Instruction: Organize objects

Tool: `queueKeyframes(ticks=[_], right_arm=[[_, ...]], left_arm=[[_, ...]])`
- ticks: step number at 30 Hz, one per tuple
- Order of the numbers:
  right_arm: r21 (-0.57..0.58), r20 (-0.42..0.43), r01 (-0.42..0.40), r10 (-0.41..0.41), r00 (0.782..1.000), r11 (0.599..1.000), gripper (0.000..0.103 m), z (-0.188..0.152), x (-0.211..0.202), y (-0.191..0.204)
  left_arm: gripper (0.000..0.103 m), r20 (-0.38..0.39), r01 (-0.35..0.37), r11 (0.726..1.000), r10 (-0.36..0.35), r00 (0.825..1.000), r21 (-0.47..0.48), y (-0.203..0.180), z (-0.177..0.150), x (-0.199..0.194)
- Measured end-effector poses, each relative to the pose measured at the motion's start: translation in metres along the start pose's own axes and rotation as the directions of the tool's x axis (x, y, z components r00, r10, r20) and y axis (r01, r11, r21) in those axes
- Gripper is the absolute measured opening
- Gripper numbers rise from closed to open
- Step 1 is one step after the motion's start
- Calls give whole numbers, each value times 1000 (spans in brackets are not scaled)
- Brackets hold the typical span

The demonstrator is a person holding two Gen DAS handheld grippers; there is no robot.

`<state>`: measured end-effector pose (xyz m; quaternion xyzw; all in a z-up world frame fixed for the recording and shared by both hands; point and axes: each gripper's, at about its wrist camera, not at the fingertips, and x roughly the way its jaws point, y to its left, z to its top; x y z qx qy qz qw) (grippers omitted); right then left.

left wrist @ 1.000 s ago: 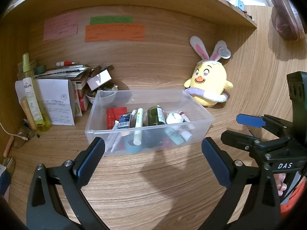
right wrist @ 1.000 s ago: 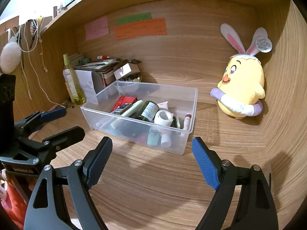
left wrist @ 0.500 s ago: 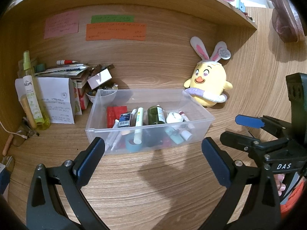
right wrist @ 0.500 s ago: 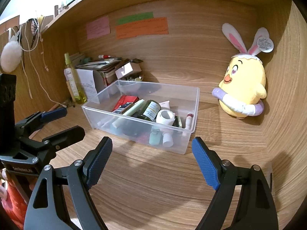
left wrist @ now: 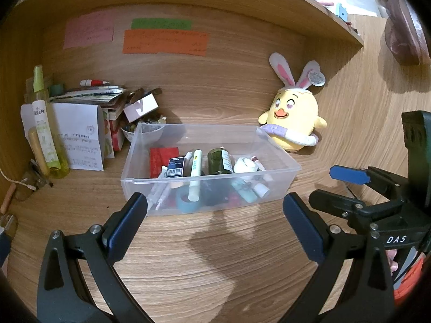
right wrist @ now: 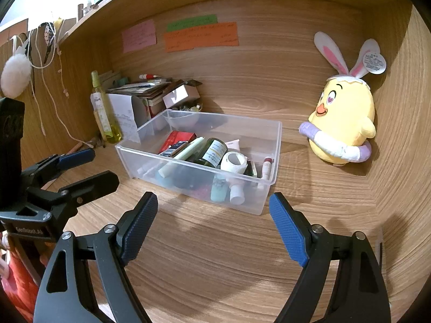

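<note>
Clear plastic bin (left wrist: 210,172) of small toiletries sits mid-counter (left wrist: 204,263), beyond both the left gripper (left wrist: 215,223) and right gripper (right wrist: 212,223), jaws wide and empty, seemingly poised for reaching in.

The left gripper (left wrist: 214,222), jaws wide apart, faces a clear bin (left wrist: 204,196) of toiletries.

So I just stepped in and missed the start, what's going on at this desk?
A person holds a gripper in each hand over a wooden desk. The left gripper and right gripper are both open and empty, short of a clear plastic bin filled with small items: a green bottle, tape rolls, tubes. Nothing has been picked up yet. A yellow chick plush sits to the bin's right.
</note>
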<state>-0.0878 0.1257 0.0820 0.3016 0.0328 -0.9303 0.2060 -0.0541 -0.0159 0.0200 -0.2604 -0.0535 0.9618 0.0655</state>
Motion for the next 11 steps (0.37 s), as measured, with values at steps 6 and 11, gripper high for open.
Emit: queueKeyframes(ticks=[6,11], right_arm=[[-1,-4,-3,3,1000,1000,83,-1,1,1],[-3,-9,-5,5,1000,1000,83,-1,2,2]], left_arm=[[102,18,7,1000,-7,1000,5,2,-2,-3],[102,23,0,1000,-1,1000,24,-1,-2,-5]])
